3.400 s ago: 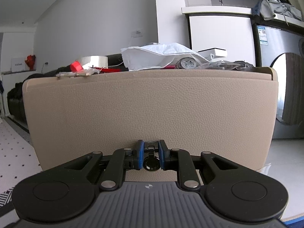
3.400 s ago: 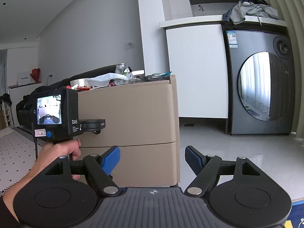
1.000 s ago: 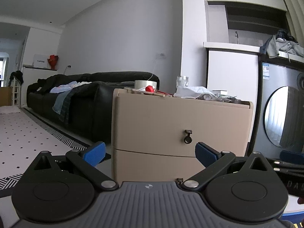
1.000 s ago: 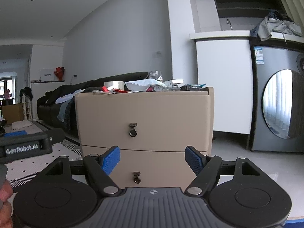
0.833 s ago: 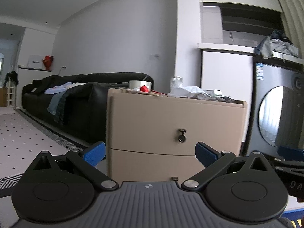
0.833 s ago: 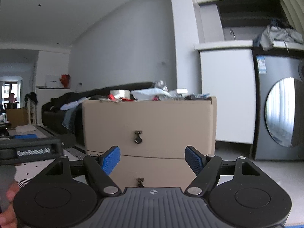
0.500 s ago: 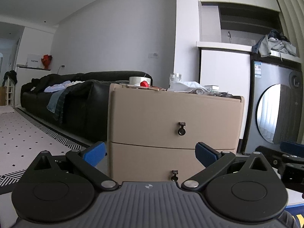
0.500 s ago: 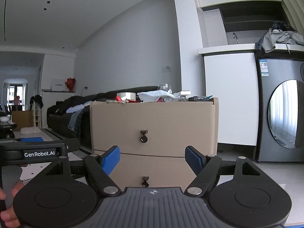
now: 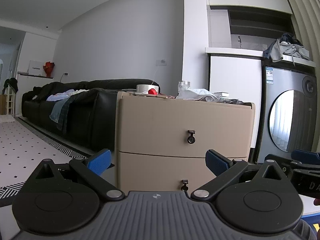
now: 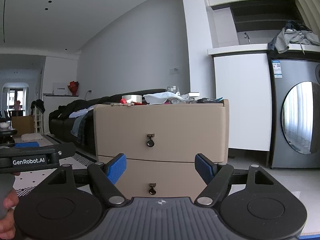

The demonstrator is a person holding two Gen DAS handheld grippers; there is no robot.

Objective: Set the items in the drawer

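both my left gripper [image 9: 158, 161] and my right gripper [image 10: 160, 165] are spread wide and carry nothing. beyond them the beige two-drawer cabinet [image 10: 160, 120] looks fully closed, so i judge no step visibly done: the cluttered items on its top [image 10: 160, 99], white cloth and tape roll among them, still need stowing.

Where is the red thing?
In the left wrist view, the red thing sits on top of the beige drawer chest, at its left end beside the tape roll.

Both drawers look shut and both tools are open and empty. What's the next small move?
Probably bring the left tool forward to the dark ring pull on the beige cabinet's upper drawer and close on it. Both drawers sit flush, and the clutter on top cannot go in until one opens.
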